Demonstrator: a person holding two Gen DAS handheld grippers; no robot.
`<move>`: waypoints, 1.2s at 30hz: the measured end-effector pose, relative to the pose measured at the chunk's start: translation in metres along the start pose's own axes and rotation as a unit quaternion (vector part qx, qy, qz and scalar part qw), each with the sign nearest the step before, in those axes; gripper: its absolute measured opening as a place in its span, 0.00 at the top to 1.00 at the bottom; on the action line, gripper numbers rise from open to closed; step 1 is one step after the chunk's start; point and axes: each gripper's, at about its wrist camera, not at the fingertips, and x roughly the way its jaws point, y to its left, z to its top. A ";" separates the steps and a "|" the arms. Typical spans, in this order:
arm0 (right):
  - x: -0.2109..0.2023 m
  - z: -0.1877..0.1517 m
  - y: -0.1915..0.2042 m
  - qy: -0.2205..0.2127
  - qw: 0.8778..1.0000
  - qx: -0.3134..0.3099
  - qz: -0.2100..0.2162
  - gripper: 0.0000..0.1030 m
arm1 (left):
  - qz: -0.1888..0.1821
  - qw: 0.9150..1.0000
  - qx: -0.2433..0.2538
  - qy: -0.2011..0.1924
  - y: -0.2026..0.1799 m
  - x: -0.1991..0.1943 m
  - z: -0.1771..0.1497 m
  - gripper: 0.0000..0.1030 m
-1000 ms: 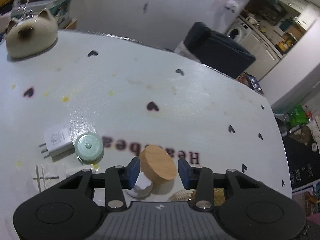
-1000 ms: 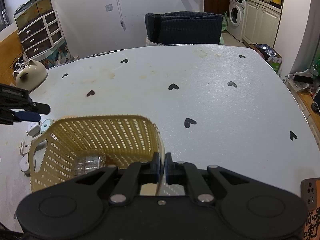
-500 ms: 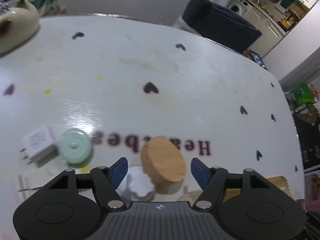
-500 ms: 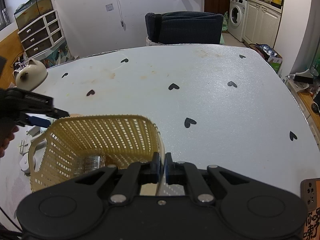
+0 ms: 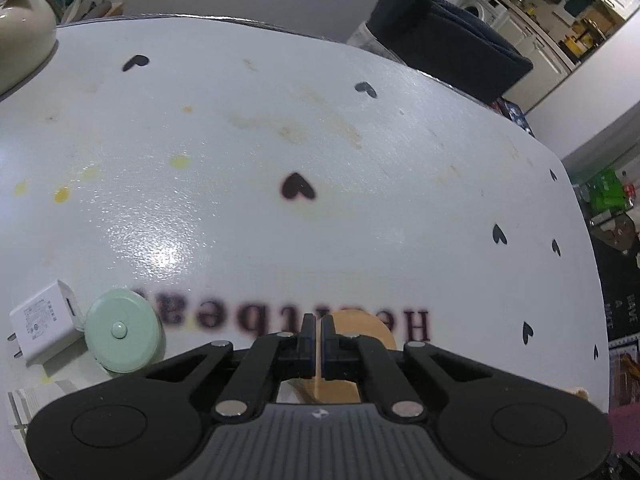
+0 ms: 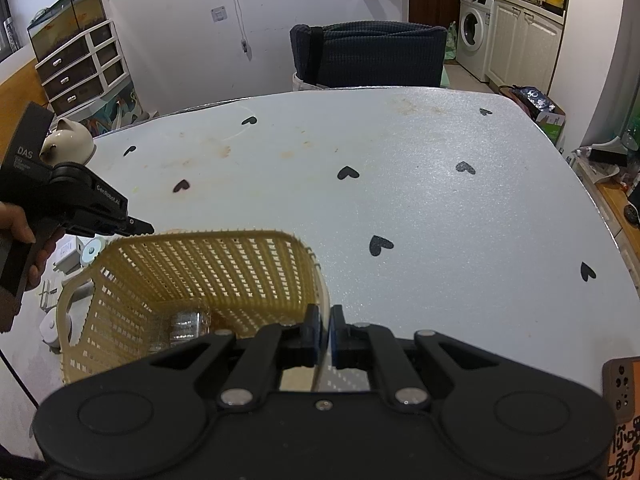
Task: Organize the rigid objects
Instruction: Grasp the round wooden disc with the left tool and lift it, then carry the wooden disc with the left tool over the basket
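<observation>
While right gripper (image 6: 325, 320) pinches basket (image 6: 224, 236) rim, left gripper (image 5: 316, 330), just closed empty over wooden lid (image 5: 378, 330), should reopen wider.

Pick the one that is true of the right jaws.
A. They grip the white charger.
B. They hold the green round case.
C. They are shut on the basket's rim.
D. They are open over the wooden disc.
C: the right gripper has its jaws closed on the near rim of the basket, with the thin wall running up between them.
</observation>
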 end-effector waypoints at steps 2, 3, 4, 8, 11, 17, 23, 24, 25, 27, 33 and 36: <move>0.000 0.000 -0.001 0.001 1.000 0.000 0.000 0.95 | -0.007 1.000 0.007 0.011 -0.002 0.001 0.000 0.87; 0.000 0.000 -0.001 0.001 1.000 0.000 0.001 0.95 | -0.012 1.000 0.011 0.018 -0.003 0.001 0.000 0.80; 0.001 0.001 -0.001 0.002 1.000 0.000 0.001 0.95 | -0.012 1.000 0.014 0.022 -0.005 0.001 0.000 0.65; 0.001 0.001 -0.003 0.005 1.000 0.001 0.003 0.95 | -0.002 0.999 0.028 0.030 -0.012 0.003 -0.002 0.29; 0.001 0.001 -0.004 0.007 1.000 0.000 0.003 0.95 | 0.010 0.998 0.036 0.042 -0.017 0.007 -0.004 0.20; 0.000 0.000 -0.005 0.007 1.000 0.001 0.004 0.95 | 0.039 0.995 0.047 0.082 -0.031 0.027 -0.006 0.12; -0.001 0.000 -0.006 0.007 1.000 0.001 0.002 0.95 | 0.086 0.989 0.067 0.103 -0.043 0.043 -0.004 0.07; -0.001 0.000 -0.006 0.007 1.000 0.001 0.002 0.95 | 0.090 0.988 0.074 0.106 -0.045 0.045 -0.003 0.07; -0.001 0.000 -0.005 0.006 1.000 0.000 0.002 0.95 | 0.094 0.987 0.080 0.106 -0.047 0.046 -0.002 0.08; -0.001 0.000 -0.006 0.006 1.000 0.001 0.002 0.95 | 0.100 0.986 0.091 0.099 -0.051 0.048 0.000 0.12; -0.002 0.000 -0.007 0.006 1.000 0.004 0.004 0.95 | 0.096 0.984 0.121 0.086 -0.063 0.047 0.003 0.34; -0.002 0.000 -0.007 0.006 1.000 0.004 0.004 0.95 | 0.082 0.987 0.110 0.080 -0.056 0.045 0.004 0.34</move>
